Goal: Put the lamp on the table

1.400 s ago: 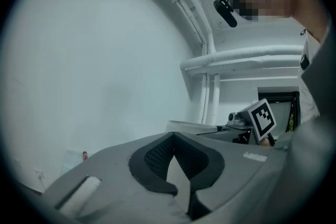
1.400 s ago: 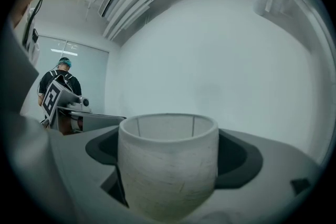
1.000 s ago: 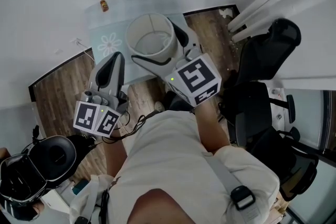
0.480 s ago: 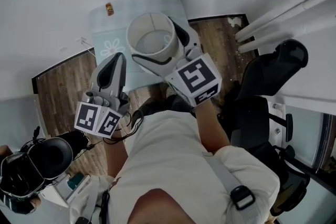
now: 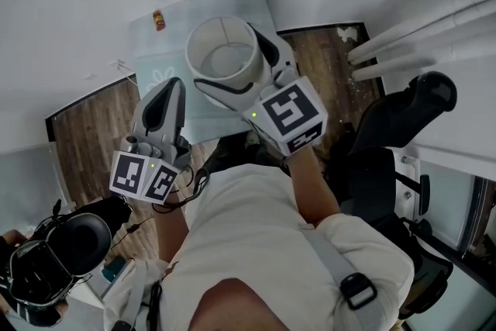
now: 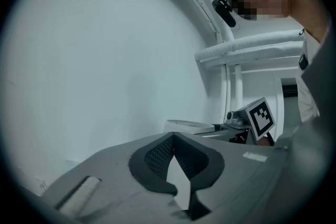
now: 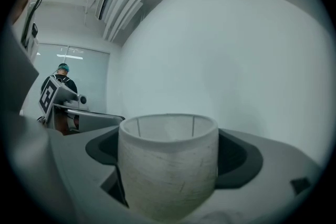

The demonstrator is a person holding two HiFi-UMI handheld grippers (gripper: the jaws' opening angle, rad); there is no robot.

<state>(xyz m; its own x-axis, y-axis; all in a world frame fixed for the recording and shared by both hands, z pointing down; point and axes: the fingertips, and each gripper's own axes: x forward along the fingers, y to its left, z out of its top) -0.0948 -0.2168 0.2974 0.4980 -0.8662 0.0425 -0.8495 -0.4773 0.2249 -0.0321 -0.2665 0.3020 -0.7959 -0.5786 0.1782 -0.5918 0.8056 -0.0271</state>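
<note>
Right hand-held gripper point(image 5: 236, 70) clamps the lamp point(image 5: 225, 50) by its shade, one jaw on each side. Shade upright, open-topped, nothing inside. Lamp is over the pale desk point(image 5: 167, 43); contact unclear, base hidden. Left hand-held gripper point(image 5: 170, 93) closed, empty, just beside lamp. Small orange item point(image 5: 158, 19) on desk, unidentifiable.

No legible text, label, brand or number in any view.
</note>
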